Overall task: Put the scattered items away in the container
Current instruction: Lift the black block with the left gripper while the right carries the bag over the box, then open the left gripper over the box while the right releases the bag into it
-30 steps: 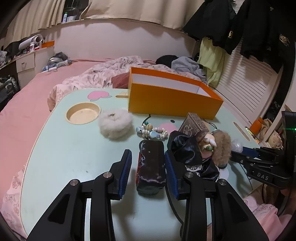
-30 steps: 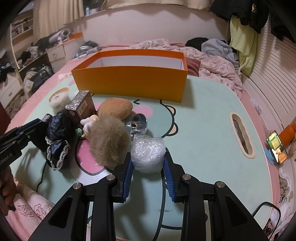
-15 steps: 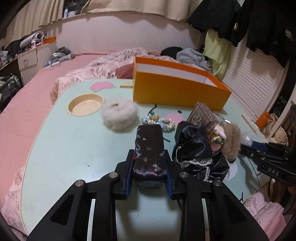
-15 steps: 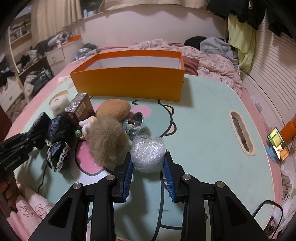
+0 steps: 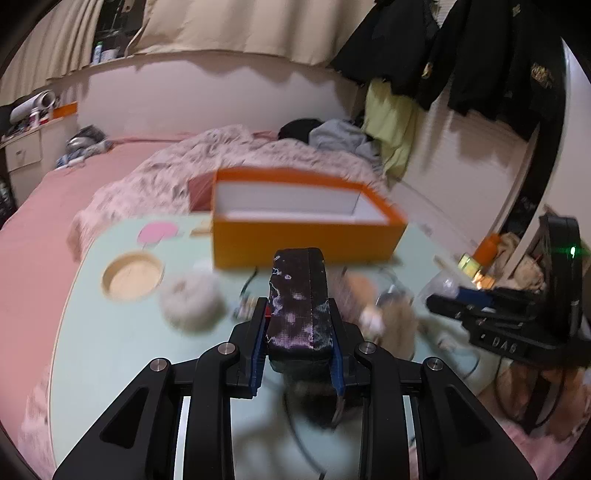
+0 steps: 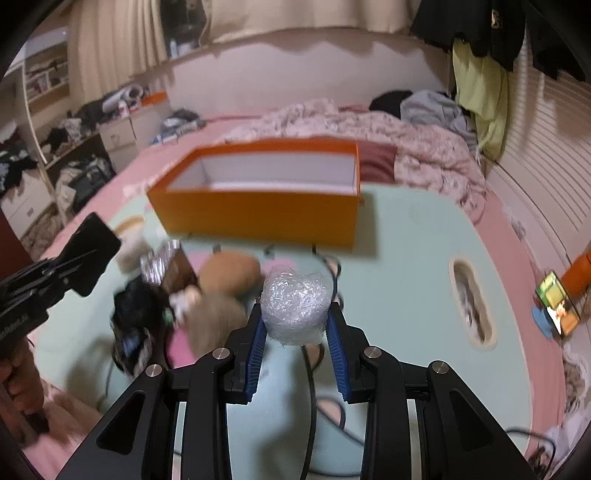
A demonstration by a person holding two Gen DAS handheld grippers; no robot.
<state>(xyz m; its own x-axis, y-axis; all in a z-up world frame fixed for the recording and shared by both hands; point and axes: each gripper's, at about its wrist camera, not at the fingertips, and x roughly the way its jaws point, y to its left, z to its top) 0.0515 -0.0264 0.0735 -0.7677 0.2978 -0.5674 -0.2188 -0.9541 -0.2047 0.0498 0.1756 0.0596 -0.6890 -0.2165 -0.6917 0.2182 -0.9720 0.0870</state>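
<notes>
Orange box empty | we grip dark satin case left hand-held gripper, bubble-wrap ball right hand-held gripper | desk clutter remains

A pink-sheeted bed with a rumpled floral quilt fills the room; dark jackets hang by beige curtains.

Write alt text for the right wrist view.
The right gripper is shut on a bubble-wrap ball, held up in front of an open orange box on a mint-green table. Blurred plush toys and a dark cloth lie to the left.
</notes>
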